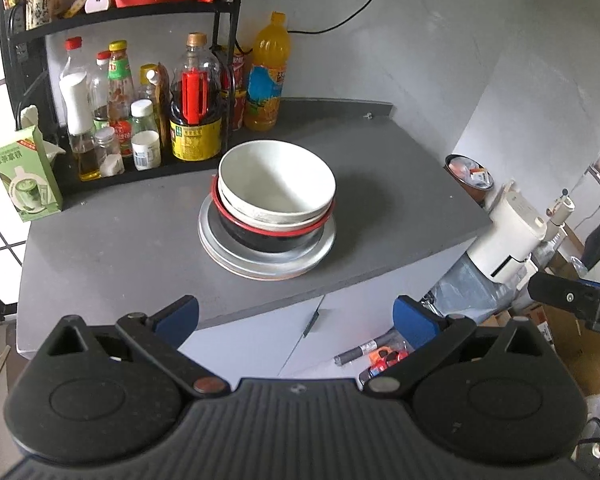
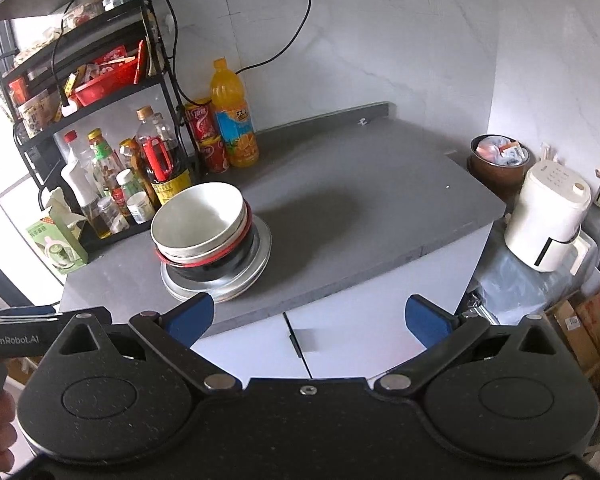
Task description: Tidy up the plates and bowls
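At the left edge of the counter (image 1: 120, 240) a green carton (image 1: 24, 176) stands beside a black rack (image 1: 228, 80) crowded with bottles, which keeps the middle of the surface bare for work. Just in front of the rack, towards the counter's front edge, sits the stack: a white bowl (image 1: 276, 180) nested in a second pale bowl, both inside a black bowl with a red rim (image 1: 268, 236), all resting on the plates (image 1: 268, 264) at the bottom. Nesting by size looks deliberate, so the sorting seems largely done. An orange drink bottle (image 1: 266, 76) stands at the back edge.

The left gripper (image 1: 296, 316) hangs off the front edge, jaws wide apart, holding and touching nothing. The right gripper (image 2: 310, 314) is likewise spread wide and empty, clear of the stack.
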{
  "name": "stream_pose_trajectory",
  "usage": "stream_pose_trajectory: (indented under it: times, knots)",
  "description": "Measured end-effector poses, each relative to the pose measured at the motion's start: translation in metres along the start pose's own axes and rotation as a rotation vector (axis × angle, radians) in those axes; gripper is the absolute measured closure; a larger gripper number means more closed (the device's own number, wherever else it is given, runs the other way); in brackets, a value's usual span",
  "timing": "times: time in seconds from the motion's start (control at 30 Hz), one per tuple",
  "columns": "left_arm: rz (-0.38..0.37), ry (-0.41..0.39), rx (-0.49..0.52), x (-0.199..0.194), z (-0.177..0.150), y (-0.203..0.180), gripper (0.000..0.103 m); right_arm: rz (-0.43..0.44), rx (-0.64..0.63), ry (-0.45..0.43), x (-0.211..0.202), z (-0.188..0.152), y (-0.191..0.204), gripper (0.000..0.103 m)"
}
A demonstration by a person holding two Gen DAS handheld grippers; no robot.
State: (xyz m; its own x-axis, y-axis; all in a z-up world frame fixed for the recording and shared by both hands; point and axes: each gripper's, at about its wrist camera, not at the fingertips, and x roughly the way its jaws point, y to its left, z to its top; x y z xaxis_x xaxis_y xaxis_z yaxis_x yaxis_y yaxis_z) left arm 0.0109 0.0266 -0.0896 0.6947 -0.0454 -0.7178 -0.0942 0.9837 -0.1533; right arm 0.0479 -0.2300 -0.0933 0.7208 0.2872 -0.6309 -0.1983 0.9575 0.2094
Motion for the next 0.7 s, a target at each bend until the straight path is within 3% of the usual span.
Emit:
stream_pose_trajectory:
  times: [0.7]
  knots:
    - [-0.022,-0.015,0.04,-0.008,0.005,0.007,0.001,-0.002,0.009,-0.003,-0.009,-0.006,0.012,0.0]
